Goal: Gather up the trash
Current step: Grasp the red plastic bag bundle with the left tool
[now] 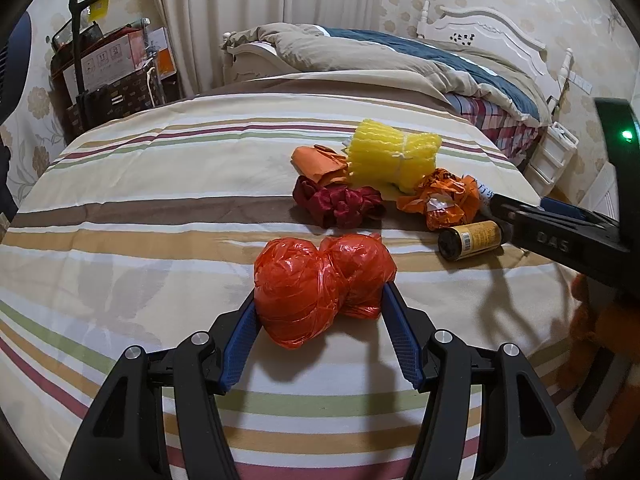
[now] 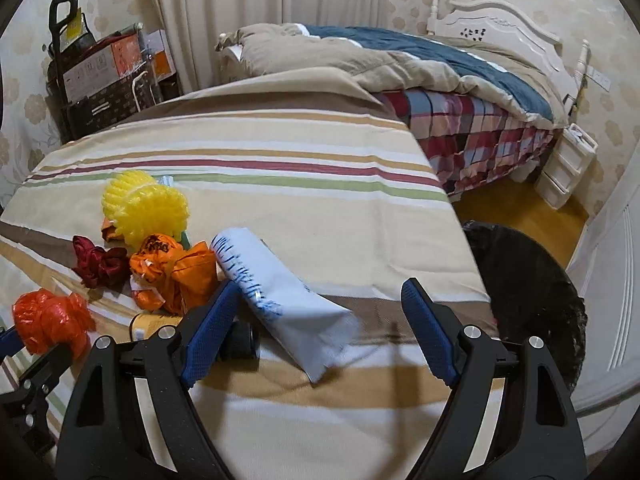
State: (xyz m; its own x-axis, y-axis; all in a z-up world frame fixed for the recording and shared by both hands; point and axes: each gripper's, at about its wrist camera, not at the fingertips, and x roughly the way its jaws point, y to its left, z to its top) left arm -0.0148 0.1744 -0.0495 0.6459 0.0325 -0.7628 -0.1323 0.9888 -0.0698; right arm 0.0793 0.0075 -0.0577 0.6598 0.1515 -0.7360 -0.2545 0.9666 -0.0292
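Trash lies on a striped cloth surface [image 1: 160, 184]. My left gripper [image 1: 320, 300] is shut on a red-orange plastic bag bundle [image 1: 320, 284], which also shows in the right wrist view [image 2: 50, 316]. My right gripper [image 2: 320, 300] is open around a pale blue pouch [image 2: 280, 292], with its fingers apart from it. A small dark bottle with a yellow label [image 1: 470, 240] lies beside the right gripper. Behind lie an orange bag [image 2: 176, 272], dark red cloth [image 2: 100, 266], yellow foam netting [image 2: 146, 208] and orange paper [image 1: 320, 162].
A black trash bin [image 2: 532, 292] stands off the cloth's right edge on the wooden floor. A bed with a rumpled quilt [image 2: 400, 64] is behind. Boxes and a trolley [image 2: 100, 80] stand at the back left. A white drawer unit [image 2: 568, 164] stands by the bed.
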